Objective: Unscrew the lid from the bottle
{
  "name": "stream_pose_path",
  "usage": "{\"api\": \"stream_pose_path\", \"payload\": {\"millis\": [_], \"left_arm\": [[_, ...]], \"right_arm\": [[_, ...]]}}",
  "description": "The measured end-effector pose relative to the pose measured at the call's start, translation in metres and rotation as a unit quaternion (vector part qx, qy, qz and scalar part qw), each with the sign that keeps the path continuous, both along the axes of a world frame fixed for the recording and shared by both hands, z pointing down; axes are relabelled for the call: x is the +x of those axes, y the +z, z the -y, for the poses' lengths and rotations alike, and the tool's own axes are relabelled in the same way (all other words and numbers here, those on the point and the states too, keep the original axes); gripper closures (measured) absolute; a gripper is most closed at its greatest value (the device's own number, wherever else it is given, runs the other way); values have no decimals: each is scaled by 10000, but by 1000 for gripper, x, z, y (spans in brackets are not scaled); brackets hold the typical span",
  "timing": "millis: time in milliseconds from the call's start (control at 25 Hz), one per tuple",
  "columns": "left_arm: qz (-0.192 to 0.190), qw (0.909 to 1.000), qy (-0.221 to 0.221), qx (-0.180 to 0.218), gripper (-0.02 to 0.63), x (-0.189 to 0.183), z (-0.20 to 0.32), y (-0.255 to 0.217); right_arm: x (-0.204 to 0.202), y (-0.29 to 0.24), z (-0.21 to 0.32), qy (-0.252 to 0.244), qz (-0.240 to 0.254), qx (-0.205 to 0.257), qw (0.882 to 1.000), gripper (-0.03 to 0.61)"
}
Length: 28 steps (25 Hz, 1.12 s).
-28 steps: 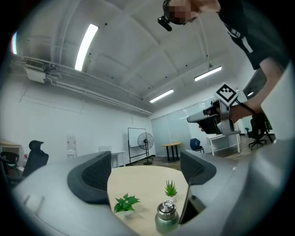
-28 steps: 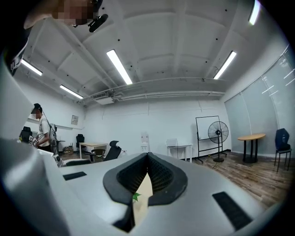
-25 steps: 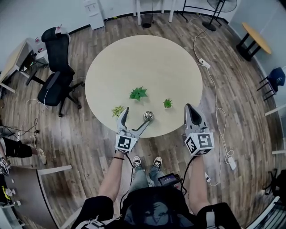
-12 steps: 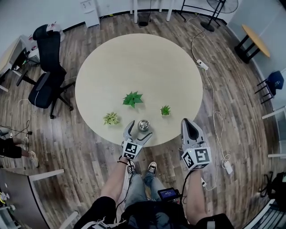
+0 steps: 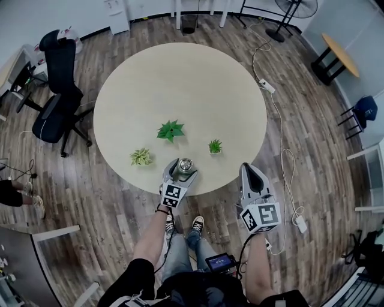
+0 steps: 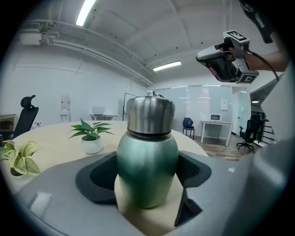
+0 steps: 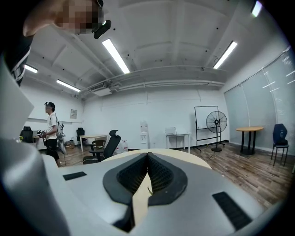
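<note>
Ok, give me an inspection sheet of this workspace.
Surface: round beige table.
Job's things: green bottle upright near the table's near edge, steel lid on.
Clutter: three potted plants behind the bottle.
Grippers: left tongs have just been closing round the bottle, pads on its body; right tongs shut, empty, at the table's edge.
Cables: white cable and power strip on the floor, right.
Surroundings: office chair left; fan, side table right.
</note>
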<state>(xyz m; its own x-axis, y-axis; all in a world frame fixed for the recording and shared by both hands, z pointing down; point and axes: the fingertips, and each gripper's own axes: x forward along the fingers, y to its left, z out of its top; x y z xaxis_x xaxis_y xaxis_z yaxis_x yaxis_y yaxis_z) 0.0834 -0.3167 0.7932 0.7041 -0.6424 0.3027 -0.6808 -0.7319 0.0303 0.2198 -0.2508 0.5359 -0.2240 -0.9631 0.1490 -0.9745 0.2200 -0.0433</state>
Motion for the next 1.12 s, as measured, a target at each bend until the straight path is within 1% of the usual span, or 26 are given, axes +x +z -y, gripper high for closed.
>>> {"api": "stream_pose_path", "payload": {"millis": [80,240,360,480,600,680,840,920,1040,1120], "left_arm": [[28,10000,45,-4,239,0,1,0],[44,9996,207,-166,242,1,-2,-3],[55,9987,498,-38,242,7,-6,-30],[55,9962,863,76,242,16,-10,-77],[-40,9927,1192,153,242,20,-14,-142],[-116,9910,1326,132,242,19,-15,-189],[-362,9890,1434,54,242,11,-20,-277],[-358,9889,1438,89,242,6,-23,-314],[-342,9886,1452,205,242,-1,-28,-355],[-334,9884,1451,286,242,-5,-34,-373]], "right_arm": [[2,-2,-3,3,17,30,10000,574],[-3,0,-2,-56,94,-15,9999,574],[-12,-3,0,-192,120,-10,9997,574],[-22,-16,5,-354,177,98,9992,574],[-33,-44,8,-548,213,334,9977,574],[-41,-69,12,-664,209,556,9960,574],[-53,-122,15,-882,334,972,9908,574],[-61,-145,16,-1002,349,1131,9879,574],[-73,-173,16,-1151,310,1342,9838,574],[-81,-186,12,-1268,302,1435,9810,574]]}}
